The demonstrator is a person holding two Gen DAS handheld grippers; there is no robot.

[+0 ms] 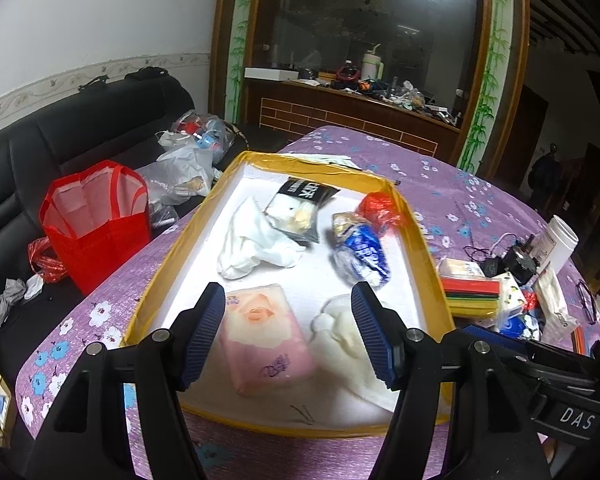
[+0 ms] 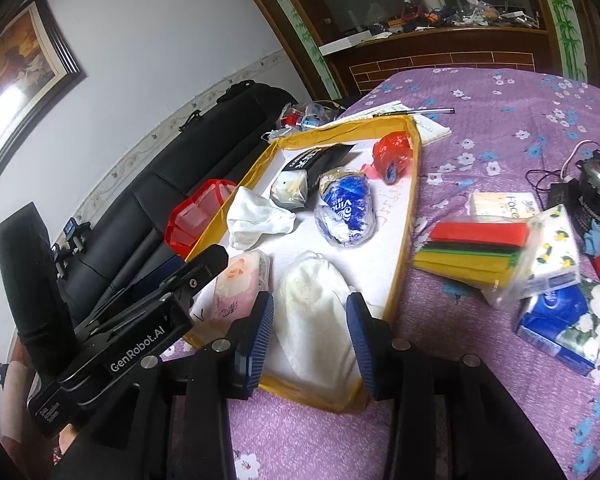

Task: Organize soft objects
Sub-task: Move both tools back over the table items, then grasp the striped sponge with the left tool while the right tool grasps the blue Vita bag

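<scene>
Left wrist: both tongs released, empty, above yellow-rimmed tray's near edge.

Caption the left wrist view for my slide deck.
Open left gripper hovers above pink tissue pack in yellow-rimmed tray.

A black sofa stands beside the table, with a red bag and plastic bags on it. A framed picture hangs on the wall. On the purple cloth sits a motor with wires.
</scene>
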